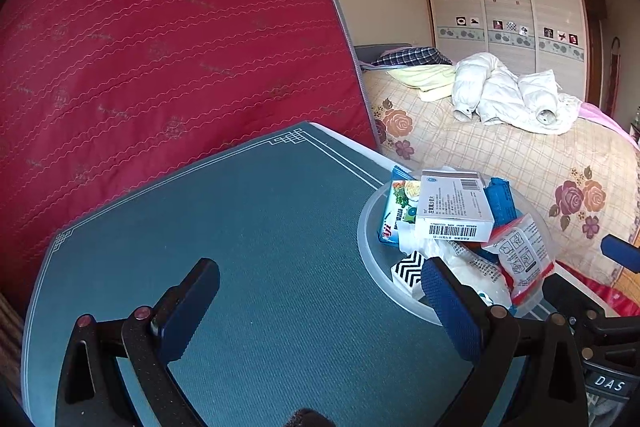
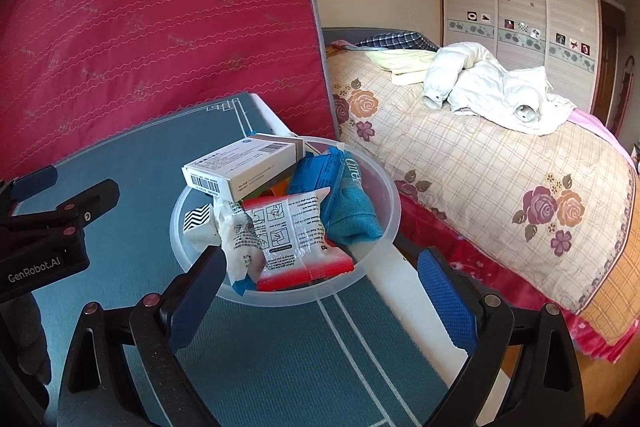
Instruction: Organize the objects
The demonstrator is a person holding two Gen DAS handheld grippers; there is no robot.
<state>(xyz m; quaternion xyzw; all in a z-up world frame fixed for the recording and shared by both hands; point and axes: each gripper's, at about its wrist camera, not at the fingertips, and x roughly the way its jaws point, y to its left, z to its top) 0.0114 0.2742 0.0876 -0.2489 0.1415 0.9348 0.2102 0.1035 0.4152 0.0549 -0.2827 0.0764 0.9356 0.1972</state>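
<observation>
The left gripper [image 1: 320, 301] hangs over the teal mat of the worktop [image 1: 248, 219], its blue-padded jaws spread wide with only bare mat between them. Beyond it and to its left a red quilted mattress [image 1: 160, 39] leans upright against the wall.

Just ahead of the left gripper's right finger sits a clear plastic bowl [image 1: 370, 227] at the right edge of the worktop, heaped with small goods. In the right wrist view the same bowl lies straight ahead of the right gripper [image 2: 320, 277], its near rim between the fingertips. The right gripper's jaws stand wide apart and press on nothing; its left finger [image 2: 202, 279] ends beside the bowl's near-left rim, and its right finger [image 2: 444, 291] lies off the bowl, over the white edge of the worktop.

Inside the bowl, from left to right ahead of the right gripper: a small box with a black-and-white zigzag pattern [image 2: 197, 218], a white pouch with printed text [image 2: 236, 239], a white medicine carton with barcodes [image 2: 244, 169] lying on top at the far side, a clear sachet with red ends and line drawings [image 2: 296, 239] nearest the gripper, and a blue packet [image 2: 348, 195] leaning on the right wall. The left wrist view also shows a noodle packet [image 1: 398, 205] at the bowl's far-left side.

To the right of both grippers a bed with a floral checked cover [image 2: 500, 167] carries a crumpled white jacket [image 2: 492, 87].
</observation>
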